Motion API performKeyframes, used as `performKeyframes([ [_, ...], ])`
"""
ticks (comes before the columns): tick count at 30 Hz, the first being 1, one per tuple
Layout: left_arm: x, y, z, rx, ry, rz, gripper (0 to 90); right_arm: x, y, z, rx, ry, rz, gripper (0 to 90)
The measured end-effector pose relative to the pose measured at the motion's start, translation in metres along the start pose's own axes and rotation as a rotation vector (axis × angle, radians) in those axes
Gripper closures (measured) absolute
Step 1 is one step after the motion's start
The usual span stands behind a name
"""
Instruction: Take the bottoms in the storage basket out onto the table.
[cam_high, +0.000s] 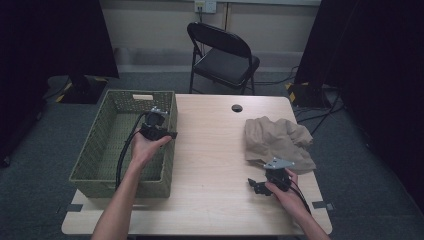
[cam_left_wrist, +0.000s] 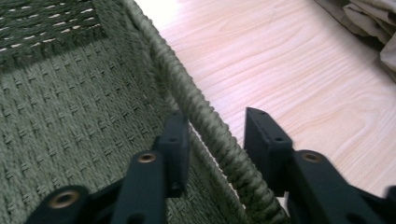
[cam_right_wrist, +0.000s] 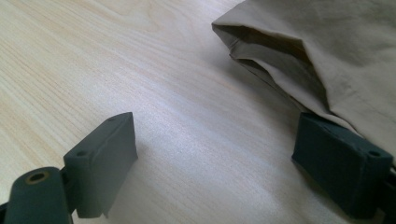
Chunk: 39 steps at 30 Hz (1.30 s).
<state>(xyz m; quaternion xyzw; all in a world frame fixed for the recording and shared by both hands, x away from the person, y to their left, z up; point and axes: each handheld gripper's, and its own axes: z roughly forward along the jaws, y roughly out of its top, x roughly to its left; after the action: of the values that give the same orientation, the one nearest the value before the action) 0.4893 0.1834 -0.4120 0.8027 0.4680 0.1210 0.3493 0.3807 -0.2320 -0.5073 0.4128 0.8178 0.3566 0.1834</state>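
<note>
Basket rim (cam_left_wrist: 205, 121) between left hand-held gripper (cam_left_wrist: 215, 135) jaws

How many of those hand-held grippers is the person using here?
2. The left hand-held gripper straddles the green woven basket's right rim, one jaw inside and one outside. The right hand-held gripper rests on the wooden table beside the crumpled beige cloth.

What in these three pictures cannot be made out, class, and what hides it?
- Crumpled beige cloth: far side cut off by the right gripper view's edge.
- Green woven basket: near inner wall hidden by its rim, high view.
- Whether the left gripper presses the rim: unclear.
</note>
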Motion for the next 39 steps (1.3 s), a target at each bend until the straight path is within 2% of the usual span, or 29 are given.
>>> performKeyframes([
  [8, -0.002, -0.003, -0.002, -0.014, 0.023, -0.044, 66.2, 0.0, 0.0, 0.0, 0.0, 0.003, 0.0, 12.1],
  [12, 0.004, -0.01, -0.006, -0.047, 0.024, -0.103, 68.2, 0.0, 0.0, 0.0, 0.001, 0.004, 0.0, 12.1],
  [16, 0.01, -0.016, -0.012, -0.061, 0.049, -0.134, 69.5, 0.001, 0.0, 0.0, 0.0, 0.005, -0.001, 12.1],
  [23, 0.016, -0.025, -0.022, -0.057, 0.065, -0.134, 70.4, 0.001, 0.0, 0.0, 0.001, 0.005, 0.0, 12.0],
  [32, 0.028, -0.034, -0.032, -0.07, 0.101, -0.174, 70.7, 0.001, 0.0, 0.0, 0.001, 0.006, -0.002, 12.0],
  [39, 0.033, -0.038, -0.038, -0.064, 0.087, -0.179, 71.0, 0.001, 0.0, 0.0, 0.001, 0.005, 0.0, 12.0],
])
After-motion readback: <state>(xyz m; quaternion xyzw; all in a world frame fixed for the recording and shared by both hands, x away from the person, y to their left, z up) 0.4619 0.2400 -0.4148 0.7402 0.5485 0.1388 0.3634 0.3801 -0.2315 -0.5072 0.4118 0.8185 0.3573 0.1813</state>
